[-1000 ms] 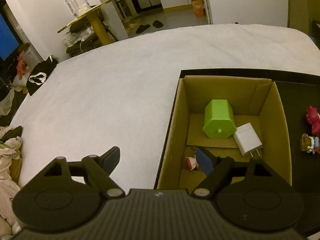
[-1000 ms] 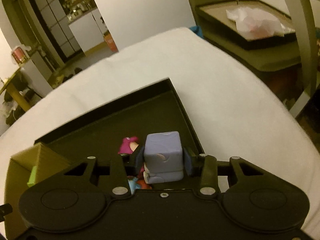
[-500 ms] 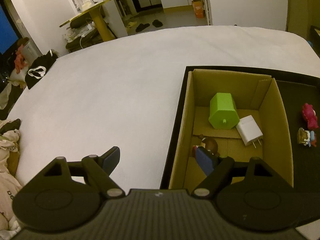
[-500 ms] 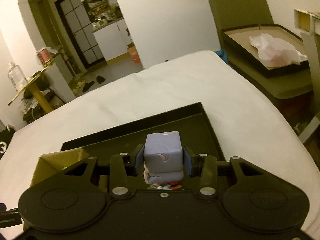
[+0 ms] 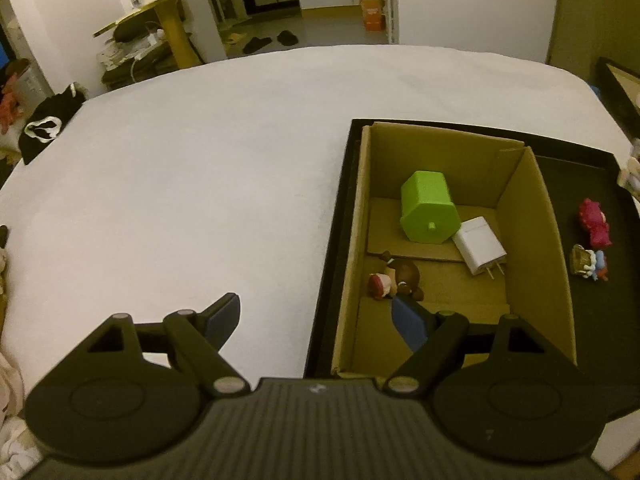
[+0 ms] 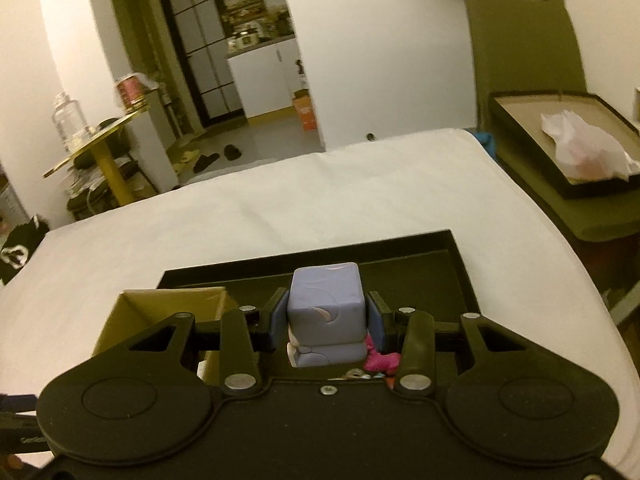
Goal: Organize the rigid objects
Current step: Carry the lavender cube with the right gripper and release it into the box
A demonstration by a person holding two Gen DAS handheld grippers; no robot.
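My right gripper is shut on a lilac block-shaped figure, held above the black tray. A pink figure shows just under it. In the left wrist view, a cardboard box stands in the black tray. The box holds a green faceted container, a white charger and a small brown figure. A pink figure and a small colourful figure lie on the tray's right part. My left gripper is open, with nothing between its fingers, its right finger over the box's near end.
The tray rests on a white bed. A yellow side table with a jar stands beyond the bed. Another dark tray with white paper lies to the right of the bed. A black mask lies at the left edge.
My right gripper has risen with the lilac figure and tilted up, showing more of the room. The left gripper has drawn back a little, so more of the box shows.
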